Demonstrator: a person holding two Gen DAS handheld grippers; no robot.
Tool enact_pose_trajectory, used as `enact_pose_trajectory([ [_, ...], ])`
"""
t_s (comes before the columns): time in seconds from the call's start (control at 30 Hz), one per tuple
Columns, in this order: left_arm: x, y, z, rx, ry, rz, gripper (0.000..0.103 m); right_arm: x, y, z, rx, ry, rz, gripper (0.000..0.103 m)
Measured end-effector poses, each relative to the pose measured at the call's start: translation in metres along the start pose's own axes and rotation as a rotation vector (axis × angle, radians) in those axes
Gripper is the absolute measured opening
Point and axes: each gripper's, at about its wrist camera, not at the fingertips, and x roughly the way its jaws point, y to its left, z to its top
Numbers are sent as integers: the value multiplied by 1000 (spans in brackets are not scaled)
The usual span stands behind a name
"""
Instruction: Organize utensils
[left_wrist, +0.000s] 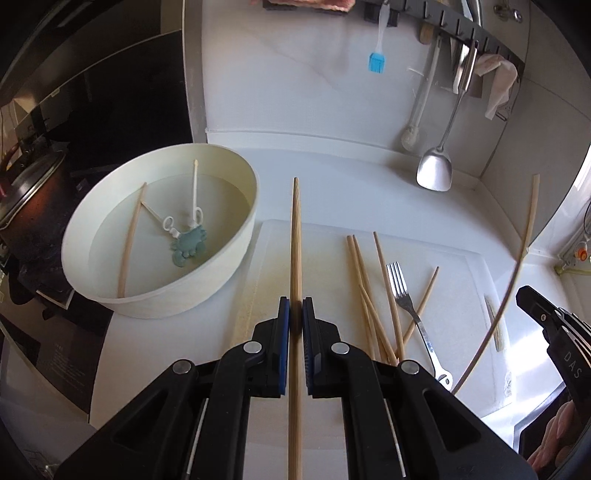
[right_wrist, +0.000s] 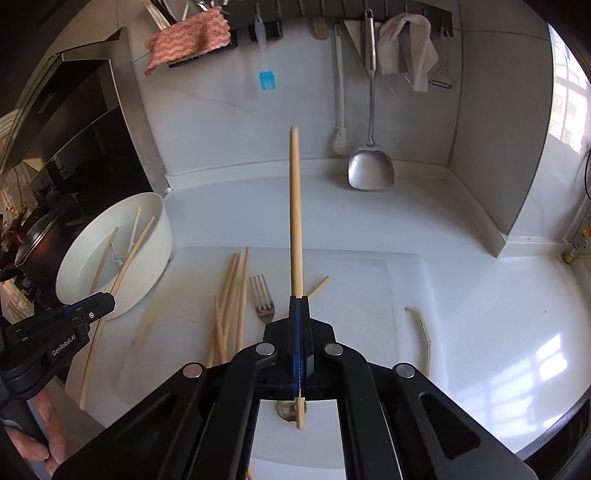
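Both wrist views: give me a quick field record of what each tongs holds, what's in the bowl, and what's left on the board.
left tongs: shut on a chopstick
right tongs: shut on another chopstick
bowl: one chopstick, white picks, blue crab-shaped piece
cutting board: loose chopsticks, one fork
wall rack: spatula, blue brush, cloths

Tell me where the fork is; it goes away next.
The fork lies on the white cutting board, among the loose chopsticks, right of the left gripper.
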Motion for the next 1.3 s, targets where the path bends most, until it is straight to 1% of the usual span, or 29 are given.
enact_pose_trajectory([
  [0.17, -23, 28, 11, -52, -30, 39, 7, -4, 34, 22, -76, -30, 78, 0],
  [0.23, -28, 41, 16, -61, -41, 57, 7, -2, 47, 30, -97, -35, 94, 0],
  [0.37, -33, 69, 26, -60, -55, 69, 7, 2, 63, 40, -72, -34, 120, 0],
  [0.43, -32, 81, 30, -38, -68, 57, 7, 3, 63, 40, -51, -41, 99, 0],
  [0.47, -30, 85, 32, -21, -66, 55, 7, 4, 61, 37, -36, -43, 74, 0],
  [0.5, -26, 90, 34, -6, -53, 48, 7, 6, 57, 34, -8, -30, 49, 0],
  [0.57, -19, 99, 39, 4, -30, 23, 7, 10, 45, 27, 57, -6, 39, 0],
  [0.63, -15, 107, 42, 14, -29, 18, 7, 18, 36, 20, 68, 20, -3, 0],
  [0.7, -9, 112, 44, 16, -11, 8, 7, 23, 26, 11, 103, 32, -36, 0],
  [0.8, -1, 114, 44, 19, 10, -8, 7, 35, 15, -1, 157, 66, -19, 0],
  [0.93, 4, 113, 43, 24, 29, -29, 7, 52, 13, -10, 157, 98, -14, 0],
  [1.0, 5, 111, 43, 32, 30, -32, 7, 61, 11, -12, 170, 113, 8, 0],
  [1.07, 6, 110, 42, 39, 35, -39, 7, 70, 11, -13, 172, 124, 9, 1],
  [1.13, 6, 108, 40, 42, 39, -43, 7, 80, 8, -14, 185, 140, 18, 14],
  [1.17, 6, 108, 39, 43, 40, -44, 7, 84, 7, -14, 188, 141, 18, 25],
  [1.2, 6, 108, 39, 43, 41, -45, 7, 88, 6, -14, 186, 140, 18, 28],
  [1.3, 9, 108, 38, 42, 50, -44, 7, 98, 7, -14, 155, 136, -1, 28],
])
